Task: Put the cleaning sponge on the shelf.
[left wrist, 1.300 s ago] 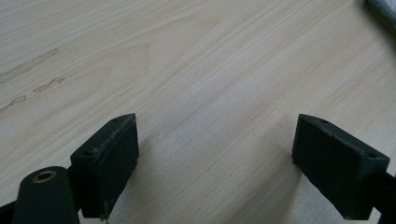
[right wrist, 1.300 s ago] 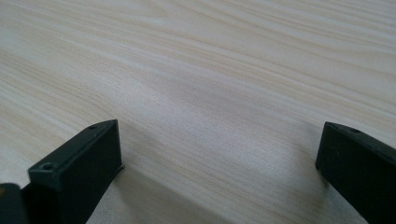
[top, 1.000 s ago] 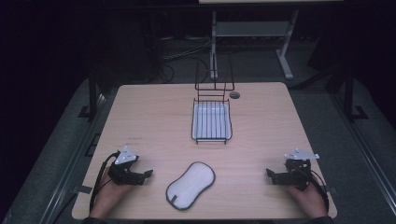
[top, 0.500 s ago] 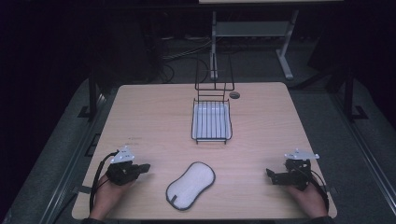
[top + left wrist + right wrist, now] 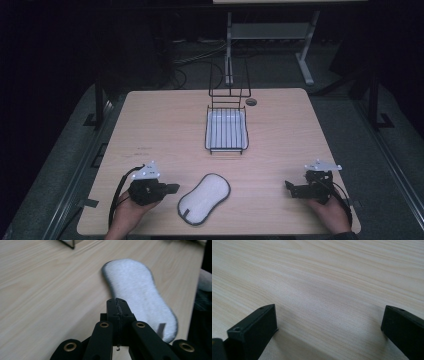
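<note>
A white oval pad with a grey rim (image 5: 205, 198) lies flat near the table's front edge, left of centre. My left gripper (image 5: 172, 188) rests on the table just left of the pad and points at it. In the left gripper view its jaws are pressed together (image 5: 117, 302), with nothing between them, and the pad (image 5: 140, 292) stretches away just beyond the tips. My right gripper (image 5: 289, 186) sits low at the front right, pointing left. Its jaws stand wide apart over bare wood (image 5: 329, 315).
A black wire rack over a white tray (image 5: 226, 129) stands at the middle back of the wooden table (image 5: 150, 130), with a tall wire frame behind it. A round cable hole (image 5: 251, 101) lies to the right of the rack. The surroundings beyond the table are dark.
My left gripper has shifted a little to the right, toward the pad. The right gripper, the pad and the rack have stayed where they were.
</note>
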`<state>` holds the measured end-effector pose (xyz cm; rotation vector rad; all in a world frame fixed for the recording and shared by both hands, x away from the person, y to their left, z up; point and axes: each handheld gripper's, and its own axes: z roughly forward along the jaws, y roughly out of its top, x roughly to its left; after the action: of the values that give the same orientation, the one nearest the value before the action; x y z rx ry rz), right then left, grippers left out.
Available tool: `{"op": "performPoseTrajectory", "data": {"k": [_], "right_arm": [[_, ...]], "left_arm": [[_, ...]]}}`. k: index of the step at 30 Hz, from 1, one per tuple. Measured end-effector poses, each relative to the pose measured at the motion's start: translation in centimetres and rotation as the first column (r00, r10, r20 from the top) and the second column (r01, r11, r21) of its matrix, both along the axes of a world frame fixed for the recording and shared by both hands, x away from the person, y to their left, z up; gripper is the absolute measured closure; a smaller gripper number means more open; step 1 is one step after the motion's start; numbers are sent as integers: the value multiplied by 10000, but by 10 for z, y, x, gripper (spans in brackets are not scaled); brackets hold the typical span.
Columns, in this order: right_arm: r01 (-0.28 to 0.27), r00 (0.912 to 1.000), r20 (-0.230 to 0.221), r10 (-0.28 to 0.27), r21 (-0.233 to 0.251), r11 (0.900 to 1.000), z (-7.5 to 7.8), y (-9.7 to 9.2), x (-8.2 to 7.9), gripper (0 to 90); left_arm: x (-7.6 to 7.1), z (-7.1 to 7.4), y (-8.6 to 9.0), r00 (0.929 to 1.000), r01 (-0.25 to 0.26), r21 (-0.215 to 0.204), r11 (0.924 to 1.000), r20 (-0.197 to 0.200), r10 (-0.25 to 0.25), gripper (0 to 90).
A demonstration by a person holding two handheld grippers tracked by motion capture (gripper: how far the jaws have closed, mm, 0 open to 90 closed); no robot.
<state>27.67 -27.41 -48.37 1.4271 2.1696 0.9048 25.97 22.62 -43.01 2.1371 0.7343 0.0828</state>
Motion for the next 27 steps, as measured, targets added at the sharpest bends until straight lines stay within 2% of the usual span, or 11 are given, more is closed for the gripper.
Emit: {"op": "performPoseTrajectory", "data": {"k": [13, 17, 19, 20, 22, 27], "right_arm": [[-2, 10000, 3, 2, 2, 10000, 0, 0, 0, 0], [-2, 10000, 1, 2, 2, 10000, 0, 0, 0, 0], [-2, 10000, 1, 2, 0, 10000, 0, 0, 0, 0], [2, 10000, 0, -2, 2, 10000, 0, 0, 0, 0], [0, 10000, 2, 0, 1, 10000, 0, 0, 0, 0], [-3, 10000, 3, 3, 1, 10000, 0, 0, 0, 0]], "left_arm": [[-13, -9, -26, 9952, 794, -58, 9968, -562, -796, 900], [-16, -12, -34, 9916, 1066, 37, 9943, -740, -1060, 900], [-17, -15, -37, 9900, 1182, 212, 9928, -804, -1162, 900], [-17, -15, -37, 9900, 1182, 212, 9928, -804, -1162, 900], [-15, -19, -39, 9881, 1256, 496, 9908, -960, -1204, 900], [-13, -20, -35, 9889, 1125, 530, 9922, -1031, -1066, 900]]}}
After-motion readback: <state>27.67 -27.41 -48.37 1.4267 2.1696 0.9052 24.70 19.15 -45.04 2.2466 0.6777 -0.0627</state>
